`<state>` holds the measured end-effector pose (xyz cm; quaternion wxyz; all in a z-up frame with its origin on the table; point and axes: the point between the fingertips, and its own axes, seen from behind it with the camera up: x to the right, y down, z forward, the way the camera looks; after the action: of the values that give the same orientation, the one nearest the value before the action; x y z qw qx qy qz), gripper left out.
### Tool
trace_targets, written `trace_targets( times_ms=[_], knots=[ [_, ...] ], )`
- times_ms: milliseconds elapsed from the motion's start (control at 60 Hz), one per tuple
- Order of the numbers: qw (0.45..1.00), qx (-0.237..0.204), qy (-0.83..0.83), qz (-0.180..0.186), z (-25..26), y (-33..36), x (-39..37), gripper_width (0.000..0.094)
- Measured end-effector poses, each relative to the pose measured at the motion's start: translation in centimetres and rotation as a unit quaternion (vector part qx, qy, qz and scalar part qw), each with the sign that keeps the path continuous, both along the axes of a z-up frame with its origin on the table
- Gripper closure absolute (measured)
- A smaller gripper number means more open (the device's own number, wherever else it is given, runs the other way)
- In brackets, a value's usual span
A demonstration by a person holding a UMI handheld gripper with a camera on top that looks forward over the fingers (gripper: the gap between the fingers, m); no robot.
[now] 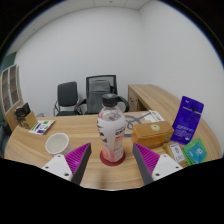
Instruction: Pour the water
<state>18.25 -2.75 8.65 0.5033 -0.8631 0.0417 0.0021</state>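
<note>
While approaching: jaws apart, bottle (112, 130) stood between pads (72, 158), ungripped
Bottle: upright on desk (95, 175), bowl (57, 143) at left
Risk: off-centre closing could tip bottle, spilling water

No lettering is showing legibly anywhere. The clear plastic bottle's white label (111, 124) and the purple pouch (186, 118) are carrying print too small to read.

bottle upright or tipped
Upright: the bottle stands on the table between the open gripper fingers, cap on top.
</note>
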Motion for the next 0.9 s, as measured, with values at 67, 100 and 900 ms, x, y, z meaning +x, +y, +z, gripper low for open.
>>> trace_targets(
  times_ms=[67,100,900],
  knots=[
    [1.0,-0.01,0.003,-0.012,2.0,-3.3,-0.5,0.0079],
    [1.0,-0.012,0.005,-0.018,3.1,-5.1,-0.9,0.0078],
    [0.997,-0.036,-0.051,-0.044,15.1,-31.5,-7.7,0.008]
  ],
)
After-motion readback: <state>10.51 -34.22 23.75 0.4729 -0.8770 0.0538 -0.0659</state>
